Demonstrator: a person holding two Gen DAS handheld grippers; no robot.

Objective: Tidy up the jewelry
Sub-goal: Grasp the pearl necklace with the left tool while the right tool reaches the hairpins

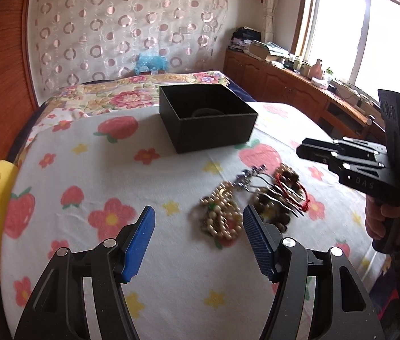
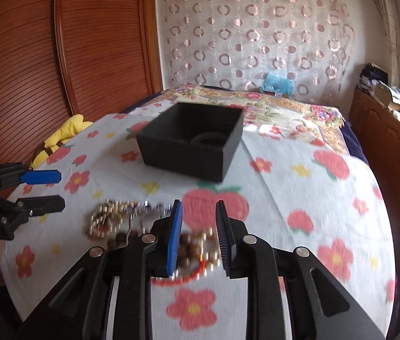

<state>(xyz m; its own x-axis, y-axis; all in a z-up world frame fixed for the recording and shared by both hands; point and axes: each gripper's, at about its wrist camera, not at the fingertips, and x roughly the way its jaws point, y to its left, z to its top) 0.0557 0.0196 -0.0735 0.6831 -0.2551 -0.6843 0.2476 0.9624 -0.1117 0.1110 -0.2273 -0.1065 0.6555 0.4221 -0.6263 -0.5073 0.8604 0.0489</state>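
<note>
left gripper (image 1: 198,228) jaws wide apart, tilted downward, right gripper (image 2: 199,238) jaws slightly parted, nothing gripped

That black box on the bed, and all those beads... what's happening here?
A person holds a gripper tool in each hand, sorting jewelry. A tangled pile of beaded bracelets lies on the flowery bedspread, in front of the open black box, which already has a dark ring-shaped thing inside. The left gripper and right gripper both hover over the pile with jaws apart, gripping nothing yet.
</note>
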